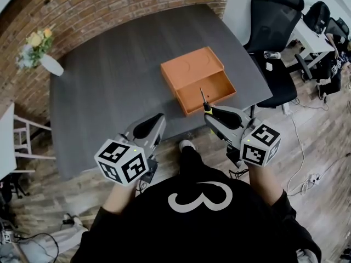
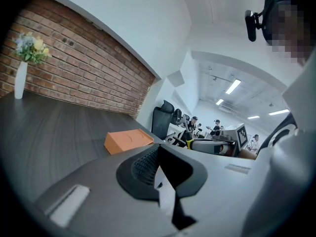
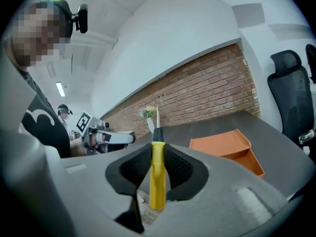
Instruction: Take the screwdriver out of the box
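Note:
An orange box (image 1: pixel 192 69) lies on the dark grey table (image 1: pixel 109 86), its drawer (image 1: pixel 213 87) pulled out toward me. My right gripper (image 1: pixel 210 115) is raised off the table near the front edge and is shut on a screwdriver (image 1: pixel 203 99). The right gripper view shows the yellow handle (image 3: pixel 157 174) upright between the pads and the thin blade pointing up, with the box (image 3: pixel 224 144) beyond to the right. My left gripper (image 1: pixel 158 119) hovers level at the left, jaws together and holding nothing. In the left gripper view the box (image 2: pixel 128 140) lies ahead.
A white vase of flowers (image 1: pixel 48 62) stands at the table's far left corner. A black office chair (image 1: pixel 271 29) sits just past the table's right edge. A white stool (image 1: pixel 22 138) and floor cables (image 1: pixel 307 179) flank me.

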